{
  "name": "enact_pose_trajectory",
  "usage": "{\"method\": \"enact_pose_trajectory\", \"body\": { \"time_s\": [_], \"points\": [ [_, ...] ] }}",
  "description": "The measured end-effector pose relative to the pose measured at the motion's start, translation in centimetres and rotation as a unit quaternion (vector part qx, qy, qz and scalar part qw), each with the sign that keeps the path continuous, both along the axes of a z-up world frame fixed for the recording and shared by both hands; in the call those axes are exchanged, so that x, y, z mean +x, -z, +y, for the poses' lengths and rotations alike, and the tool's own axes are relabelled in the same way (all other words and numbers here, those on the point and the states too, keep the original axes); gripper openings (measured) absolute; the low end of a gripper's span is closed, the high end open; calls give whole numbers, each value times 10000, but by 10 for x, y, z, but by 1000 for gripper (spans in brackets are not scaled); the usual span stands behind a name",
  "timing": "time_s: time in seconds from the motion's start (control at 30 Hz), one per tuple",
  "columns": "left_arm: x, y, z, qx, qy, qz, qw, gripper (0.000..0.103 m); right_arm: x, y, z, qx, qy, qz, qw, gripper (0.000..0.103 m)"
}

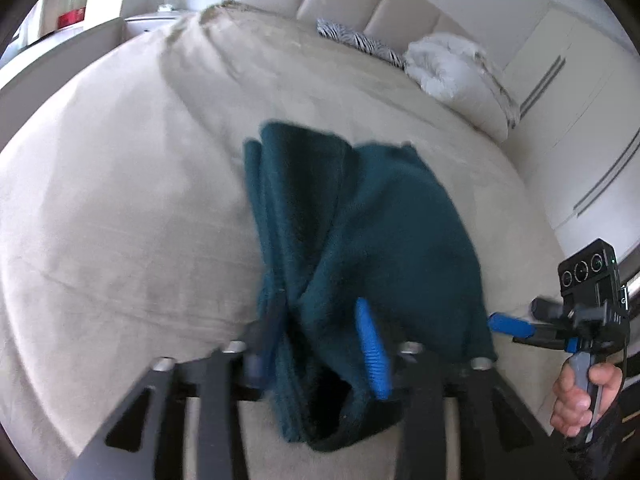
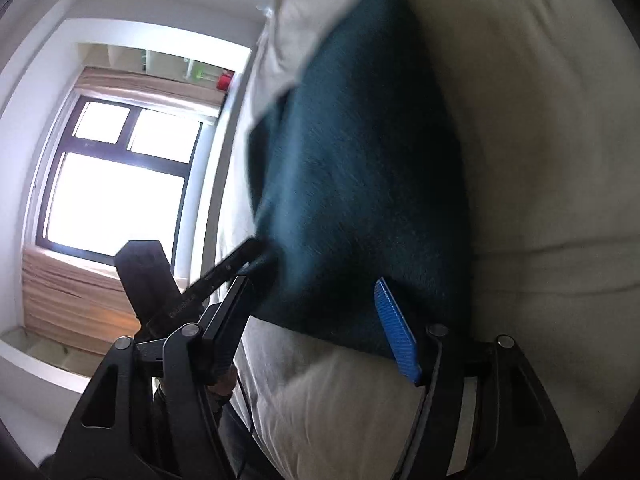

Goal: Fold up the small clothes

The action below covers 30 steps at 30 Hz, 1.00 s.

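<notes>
Garment: dark teal knit [image 1: 360, 216], lying bunched and partly doubled over on the beige bedspread [image 1: 120, 200].
Left gripper [image 1: 320, 344]: jaws apart, cloth between, not pinched.
Right gripper [image 2: 320, 312]: jaws apart at the garment's near edge.
Done: apparently one rough fold.
Left: flattening, further folds.

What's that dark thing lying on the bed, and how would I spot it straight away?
Start at the big bed with the beige cover; its white pillow lies at the far end. Nearer, at the near edge, a teal knitted garment lies folded and bunched. It is the only dark, deep-coloured thing on that pale bedding.
</notes>
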State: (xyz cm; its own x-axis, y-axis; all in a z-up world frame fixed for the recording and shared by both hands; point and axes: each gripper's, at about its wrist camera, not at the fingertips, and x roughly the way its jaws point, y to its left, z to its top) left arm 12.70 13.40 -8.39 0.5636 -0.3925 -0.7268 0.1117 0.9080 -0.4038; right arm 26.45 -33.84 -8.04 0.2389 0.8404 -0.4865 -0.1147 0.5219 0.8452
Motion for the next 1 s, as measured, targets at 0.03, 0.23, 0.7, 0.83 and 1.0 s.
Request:
{"method": "enact_pose_trajectory", "body": {
  "time_s": [0.03,0.23,0.7,0.83,1.0],
  "points": [
    [-1,-2,7,-98,-79,-26,9999,66,2,-9,-8,27,89,-125,9999,66],
    [29,16,32,-733,-79,521,9959,68,28,-12,-42,-106,566,-33,9983,77],
    [83,36,15,-1089,274,1331,9847,64,84,53,-12,-255,329,550,9976,78],
    [89,39,17,-1176,192,1505,9814,50,93,53,3,-538,253,570,9966,77],
    [96,43,15,-1174,182,1602,9799,34,102,45,23,-1209,118,428,9917,69]
  ]
}}
